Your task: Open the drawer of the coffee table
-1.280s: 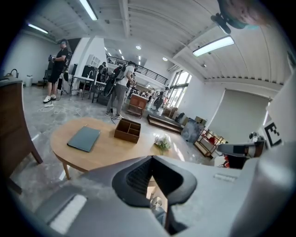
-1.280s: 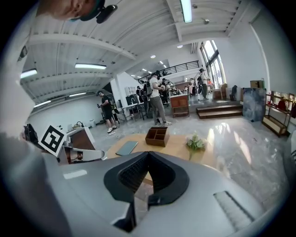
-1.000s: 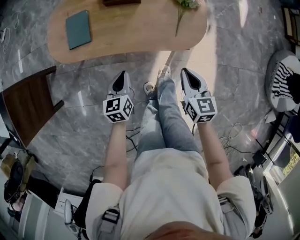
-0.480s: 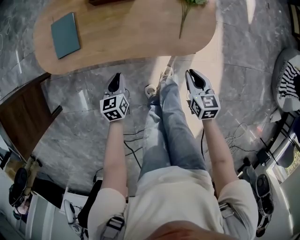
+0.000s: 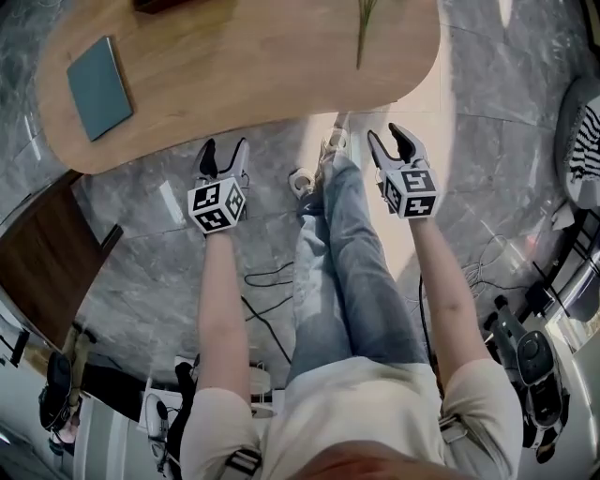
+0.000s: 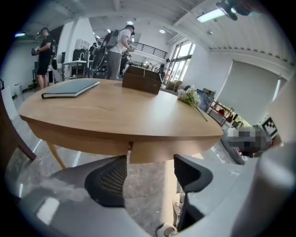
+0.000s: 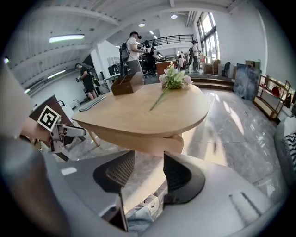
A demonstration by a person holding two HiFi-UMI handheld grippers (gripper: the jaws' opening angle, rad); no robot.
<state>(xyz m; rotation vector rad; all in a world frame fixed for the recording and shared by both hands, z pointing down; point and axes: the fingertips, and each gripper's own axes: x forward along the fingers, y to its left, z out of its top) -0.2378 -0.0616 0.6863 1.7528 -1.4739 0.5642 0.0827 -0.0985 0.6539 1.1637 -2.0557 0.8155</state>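
The oval wooden coffee table (image 5: 253,66) fills the top of the head view. In the left gripper view a thin seam (image 6: 130,149) splits the band under its top, and the drawer front (image 6: 162,150) to the right of it sits flush. The same front (image 7: 159,142) shows in the right gripper view. My left gripper (image 5: 221,156) hangs just short of the table's near edge, its jaws (image 6: 150,171) having just been opening, with nothing between them. My right gripper (image 5: 393,142) is level with it to the right, and its jaws (image 7: 149,169) have likewise just been opening, empty.
On the table lie a teal notebook (image 5: 97,87), a flower stem (image 5: 364,28) and a brown box (image 6: 142,79). The person's jeans-clad legs (image 5: 342,253) stand between the grippers. A dark wooden piece of furniture (image 5: 42,262) sits left, and cables (image 5: 267,300) lie on the marble floor.
Both grippers have dropped toward the table's near edge, and their jaws have gone from shut to open. The table now sits lower and closer in the head view.
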